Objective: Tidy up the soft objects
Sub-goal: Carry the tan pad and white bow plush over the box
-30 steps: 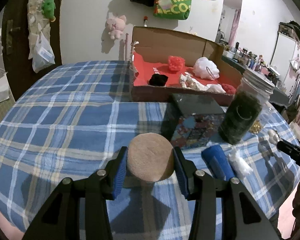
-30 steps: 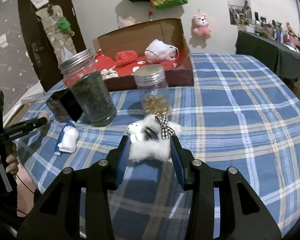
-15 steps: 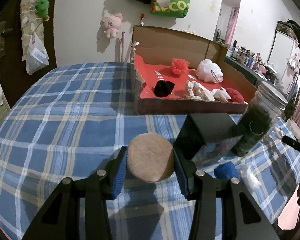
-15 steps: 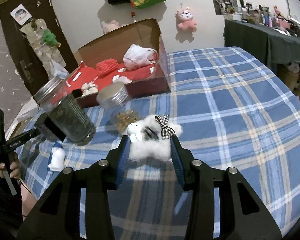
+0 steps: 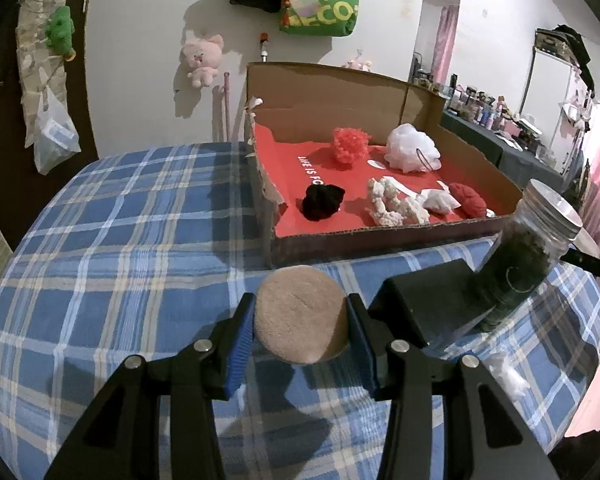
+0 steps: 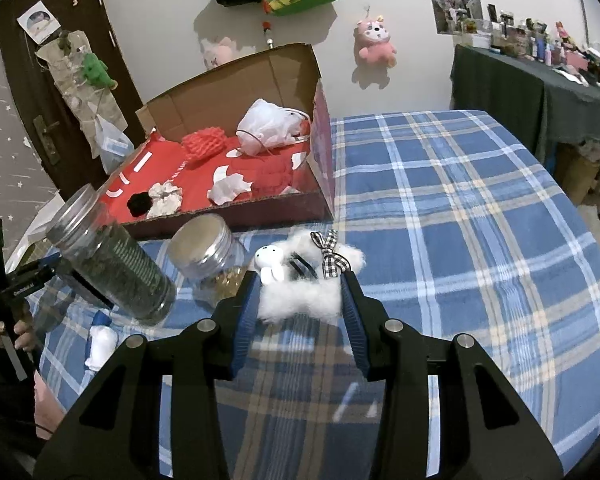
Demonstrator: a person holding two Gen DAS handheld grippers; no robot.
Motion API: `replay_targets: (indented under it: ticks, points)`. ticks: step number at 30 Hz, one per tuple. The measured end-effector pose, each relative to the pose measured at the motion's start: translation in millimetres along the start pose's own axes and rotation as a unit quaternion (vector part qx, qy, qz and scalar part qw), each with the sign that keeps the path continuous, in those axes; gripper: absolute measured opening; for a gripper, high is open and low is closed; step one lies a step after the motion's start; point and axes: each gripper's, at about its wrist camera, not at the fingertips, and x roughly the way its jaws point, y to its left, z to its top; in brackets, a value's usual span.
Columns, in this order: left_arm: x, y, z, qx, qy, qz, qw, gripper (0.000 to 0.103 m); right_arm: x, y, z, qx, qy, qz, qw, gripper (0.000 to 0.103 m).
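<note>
My left gripper (image 5: 300, 316) is shut on a round tan powder puff (image 5: 298, 314) and holds it above the table, just in front of the cardboard box (image 5: 340, 80). The box has a red floor and holds several soft items: a black puff (image 5: 322, 202), a coral pom (image 5: 350, 146), a white mesh sponge (image 5: 412, 148). My right gripper (image 6: 300, 292) is shut on a white fluffy plush (image 6: 300, 292) with a checked bow, held above the table to the right front of the same box (image 6: 228, 88).
A tall jar of dark green stuff (image 5: 520, 264) (image 6: 116, 256) and a black box (image 5: 428, 300) stand right of the left gripper. A short jar with gold bits (image 6: 212, 256) stands left of the plush. A blue and white tube (image 6: 100, 340) lies on the blue plaid tablecloth (image 6: 460, 220).
Both grippers have risen and moved toward the cardboard box with their objects still held. The box looks larger and its floor shows more fully in both views.
</note>
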Motion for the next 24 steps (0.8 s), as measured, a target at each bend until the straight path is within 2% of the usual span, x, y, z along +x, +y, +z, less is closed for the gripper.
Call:
replay_targets:
  ticks: [8,17,24]
  points:
    - [3.4,6.4,16.3,0.015,0.006,-0.01,0.9998,0.047,9.9,-6.7,20.3,-0.002,0.017,0.013,1.0,0.039]
    - [5.0,0.0,29.3,0.054,0.008,-0.014,0.9984,0.047,14.0,-2.4,35.8,-0.054,0.024,0.002,0.998,0.039]
    - [5.8,-1.5,34.8,0.069,0.005,-0.036,0.997,0.047,12.3,2.9,37.5,-0.094,0.017,0.0,0.995,0.039]
